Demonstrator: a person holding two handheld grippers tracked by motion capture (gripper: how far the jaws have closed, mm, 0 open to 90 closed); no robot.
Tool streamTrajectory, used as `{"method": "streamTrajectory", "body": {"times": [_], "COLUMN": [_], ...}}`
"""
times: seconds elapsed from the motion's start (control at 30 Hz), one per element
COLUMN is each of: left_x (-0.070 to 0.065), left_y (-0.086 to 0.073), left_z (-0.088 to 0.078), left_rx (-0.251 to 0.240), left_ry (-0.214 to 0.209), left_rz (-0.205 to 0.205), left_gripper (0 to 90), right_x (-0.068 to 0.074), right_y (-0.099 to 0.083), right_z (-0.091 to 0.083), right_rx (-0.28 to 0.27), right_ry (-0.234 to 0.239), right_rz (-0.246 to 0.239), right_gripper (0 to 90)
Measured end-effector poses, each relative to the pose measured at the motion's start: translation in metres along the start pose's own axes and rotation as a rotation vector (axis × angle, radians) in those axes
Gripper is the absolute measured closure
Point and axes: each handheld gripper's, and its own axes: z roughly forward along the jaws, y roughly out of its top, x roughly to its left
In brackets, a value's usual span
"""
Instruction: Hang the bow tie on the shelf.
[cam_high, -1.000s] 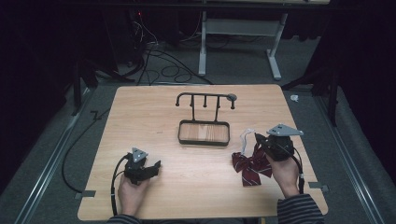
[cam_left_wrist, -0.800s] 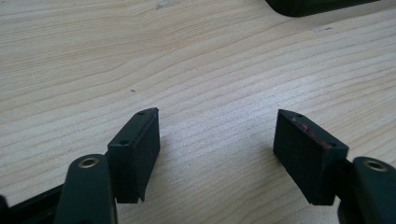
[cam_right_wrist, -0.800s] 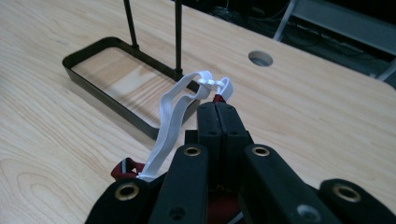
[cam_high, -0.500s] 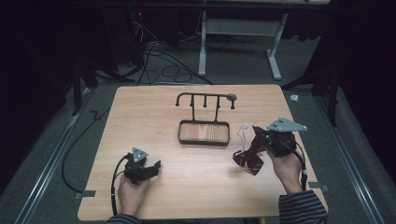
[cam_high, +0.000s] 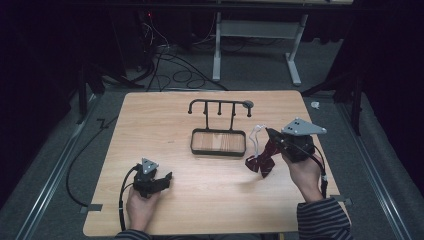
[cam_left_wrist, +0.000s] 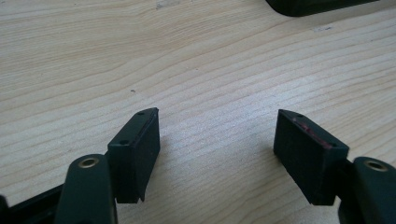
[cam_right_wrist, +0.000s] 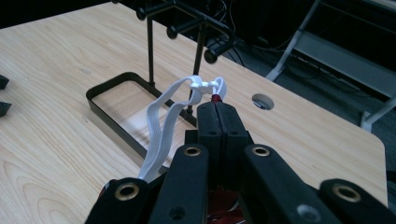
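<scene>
Your right gripper (cam_high: 272, 135) is pinching the dark red bow tie (cam_high: 261, 159), jaws pressed together on it, lifting it so it is hanging just right of the black hook stand (cam_high: 218, 127). Its white strap (cam_right_wrist: 170, 119) is looping above the jaws. Your left gripper (cam_left_wrist: 217, 140) is resting spread on the bench (cam_high: 165, 120), well apart.
</scene>
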Motion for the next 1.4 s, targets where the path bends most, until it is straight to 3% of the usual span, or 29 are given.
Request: {"method": "streamTrajectory", "body": {"times": [0.7, 1.4], "left_x": [0.000, 0.001], "left_y": [0.000, 0.000], "left_z": [0.000, 0.000], "left_rx": [0.002, 0.002], "left_ry": [-0.002, -0.003], "left_rz": [-0.001, -0.001], "left_gripper": [31.9, 31.8], "right_x": [0.015, 0.026], "right_y": [0.034, 0.056], "right_z": [0.018, 0.040], "right_rx": [-0.032, -0.023], "right_ry": [0.070, 0.098], "right_rz": [-0.039, -0.057], "right_gripper": [90.0, 90.0]}}
